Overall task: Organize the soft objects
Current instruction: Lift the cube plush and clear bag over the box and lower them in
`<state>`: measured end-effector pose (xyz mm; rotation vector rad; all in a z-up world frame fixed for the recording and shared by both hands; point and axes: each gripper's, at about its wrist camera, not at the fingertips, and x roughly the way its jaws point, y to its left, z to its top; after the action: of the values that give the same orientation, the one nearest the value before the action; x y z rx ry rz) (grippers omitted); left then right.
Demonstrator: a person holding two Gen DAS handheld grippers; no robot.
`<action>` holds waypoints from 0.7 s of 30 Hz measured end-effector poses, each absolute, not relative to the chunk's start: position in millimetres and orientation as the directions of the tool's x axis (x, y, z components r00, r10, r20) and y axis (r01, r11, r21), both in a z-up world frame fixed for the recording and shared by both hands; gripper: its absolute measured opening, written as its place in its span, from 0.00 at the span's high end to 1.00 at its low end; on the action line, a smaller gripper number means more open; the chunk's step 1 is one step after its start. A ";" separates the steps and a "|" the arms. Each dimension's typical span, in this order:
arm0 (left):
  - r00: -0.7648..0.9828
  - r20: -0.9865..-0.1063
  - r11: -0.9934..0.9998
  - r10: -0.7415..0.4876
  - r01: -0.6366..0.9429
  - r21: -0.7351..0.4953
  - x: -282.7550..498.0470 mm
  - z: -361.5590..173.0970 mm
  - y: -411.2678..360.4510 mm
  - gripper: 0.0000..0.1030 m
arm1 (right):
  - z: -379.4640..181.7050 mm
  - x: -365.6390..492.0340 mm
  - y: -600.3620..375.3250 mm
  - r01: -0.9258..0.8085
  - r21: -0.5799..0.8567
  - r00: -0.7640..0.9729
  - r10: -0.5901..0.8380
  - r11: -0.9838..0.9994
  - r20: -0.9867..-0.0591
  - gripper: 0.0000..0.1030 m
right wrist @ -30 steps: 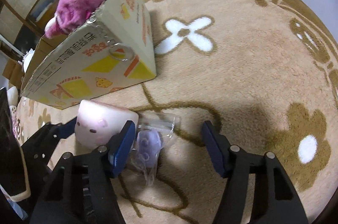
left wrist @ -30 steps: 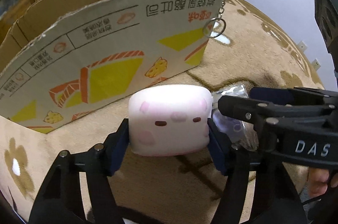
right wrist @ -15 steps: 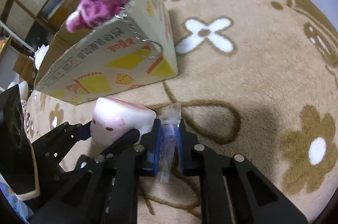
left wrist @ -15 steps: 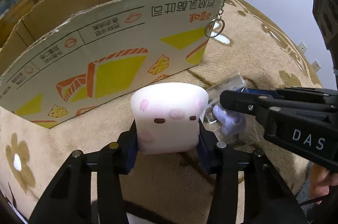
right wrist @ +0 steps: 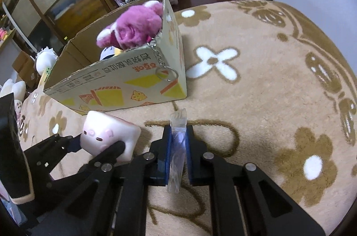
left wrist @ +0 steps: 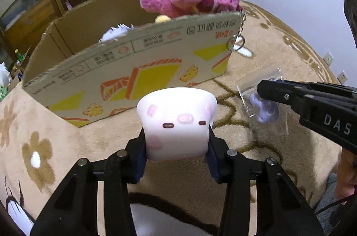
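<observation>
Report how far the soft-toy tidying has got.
Done: the pink plush sits in the cardboard box. In hand: the left gripper squeezes the white pig squishy; the right gripper clamps the bagged purple toy. Left: dropping both into the box.

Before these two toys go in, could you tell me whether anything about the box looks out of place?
Yes: the pink plush sits high at the box corner, poking above the rim, and its keychain dangles down the outside wall instead of lying inside. Nothing looks spilled or torn.
</observation>
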<state>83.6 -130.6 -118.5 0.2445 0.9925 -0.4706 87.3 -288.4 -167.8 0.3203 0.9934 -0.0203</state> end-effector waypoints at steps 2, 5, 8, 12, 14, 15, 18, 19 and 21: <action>0.474 -0.840 0.878 -0.266 0.479 -0.008 80.6 -114.1 -128.7 0.58 | -164.0 85.8 -288.5 0.159 0.252 0.558 0.124 0.954 -0.821 0.88; 0.503 -0.825 0.881 -0.257 0.472 0.014 73.8 -105.0 -119.4 0.58 | -158.9 82.6 -288.0 0.157 0.252 0.572 0.120 0.955 -0.811 0.88; 0.537 -0.808 0.885 -0.240 0.463 0.045 69.0 -95.9 -112.8 0.58 | -153.2 79.6 -287.8 0.153 0.253 0.589 0.117 0.955 -0.800 0.88; 0.567 -0.788 0.895 -0.239 0.444 0.048 62.8 -83.8 -102.8 0.58 | -146.8 76.4 -285.8 0.143 0.243 0.608 0.109 0.959 -0.786 0.88; 0.586 -0.775 0.900 -0.237 0.433 0.053 58.4 -77.7 -99.5 0.58 | -142.3 73.9 -284.5 0.137 0.233 0.621 0.100 0.963 -0.777 0.88; 0.597 -0.766 0.903 -0.237 0.426 0.053 56.8 -73.6 -97.8 0.58 | -141.1 73.4 -283.8 0.135 0.232 0.626 0.099 0.963 -0.774 0.88; 0.631 -0.739 0.911 -0.236 0.408 0.057 51.9 -62.7 -93.1 0.58 | -132.5 68.3 -282.9 0.128 0.231 0.649 0.095 0.964 -0.755 0.88; 0.642 -0.730 0.914 -0.235 0.402 0.059 50.7 -58.6 -90.3 0.58 | -129.3 66.6 -282.5 0.125 0.230 0.657 0.093 0.965 -0.748 0.88; 0.661 -0.711 0.917 -0.239 0.394 0.057 47.7 -49.6 -85.1 0.58 | -121.8 62.3 -281.1 0.119 0.226 0.676 0.088 0.967 -0.731 0.88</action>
<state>47.7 -85.1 -49.6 0.2139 0.7697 -0.3612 62.3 -281.1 -121.8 0.2656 0.8304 -0.0176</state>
